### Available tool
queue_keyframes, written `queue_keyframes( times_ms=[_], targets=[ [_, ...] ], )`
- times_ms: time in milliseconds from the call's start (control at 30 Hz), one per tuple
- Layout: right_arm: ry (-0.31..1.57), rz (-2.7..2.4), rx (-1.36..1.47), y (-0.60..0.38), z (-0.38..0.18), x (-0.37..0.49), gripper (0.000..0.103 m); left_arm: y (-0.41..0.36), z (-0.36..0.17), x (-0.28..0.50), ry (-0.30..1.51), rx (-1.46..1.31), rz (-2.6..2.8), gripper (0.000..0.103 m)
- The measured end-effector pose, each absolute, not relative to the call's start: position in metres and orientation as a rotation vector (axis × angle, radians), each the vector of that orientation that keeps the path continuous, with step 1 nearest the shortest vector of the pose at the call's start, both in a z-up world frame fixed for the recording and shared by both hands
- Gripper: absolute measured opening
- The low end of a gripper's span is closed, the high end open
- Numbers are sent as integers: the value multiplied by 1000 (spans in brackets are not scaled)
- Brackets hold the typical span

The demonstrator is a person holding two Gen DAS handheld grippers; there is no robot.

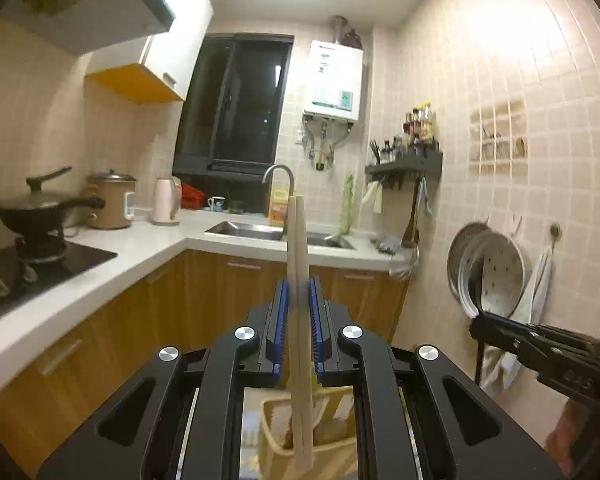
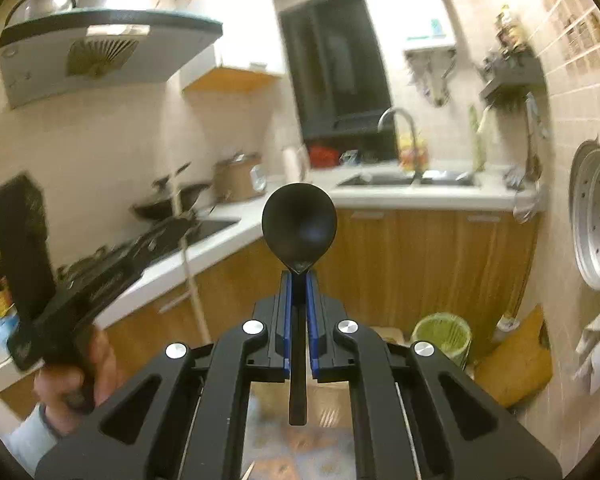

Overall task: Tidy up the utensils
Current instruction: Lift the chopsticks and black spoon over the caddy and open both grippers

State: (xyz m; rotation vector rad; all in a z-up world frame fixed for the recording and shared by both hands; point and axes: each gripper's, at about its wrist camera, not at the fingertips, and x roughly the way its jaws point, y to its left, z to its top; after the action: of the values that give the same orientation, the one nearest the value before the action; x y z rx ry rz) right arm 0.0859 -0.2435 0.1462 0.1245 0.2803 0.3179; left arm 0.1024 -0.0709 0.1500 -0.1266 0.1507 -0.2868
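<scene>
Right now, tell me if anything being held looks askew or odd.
Nothing stands out. The left gripper clamps a pair of wooden chopsticks side by side and upright; the right gripper grips the black spoon by its handle, bowl up.

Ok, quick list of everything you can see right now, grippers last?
chopsticks: two, pale wood, upright in left gripper
spoon: one, black, in right gripper
basket: one, yellow, below left gripper
wok: one, black, on stove
rice cooker: one, brown, on counter
kettle: one, pale, on counter
sink: one, steel, under window
bin: one, green, on floor
left gripper: shut on chopsticks
right gripper: shut on spoon
</scene>
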Motion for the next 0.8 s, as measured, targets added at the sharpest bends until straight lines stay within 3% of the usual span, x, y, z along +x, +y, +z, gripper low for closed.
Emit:
queue_keyframes(
  times_ms=[433, 800],
  targets=[
    [284, 173, 126, -265, 80, 167, 5, -51, 115, 150, 130, -246, -214, 9],
    [271, 192, 112, -263, 51, 167, 5, -74, 85, 149, 116, -134, -171, 9]
  ],
)
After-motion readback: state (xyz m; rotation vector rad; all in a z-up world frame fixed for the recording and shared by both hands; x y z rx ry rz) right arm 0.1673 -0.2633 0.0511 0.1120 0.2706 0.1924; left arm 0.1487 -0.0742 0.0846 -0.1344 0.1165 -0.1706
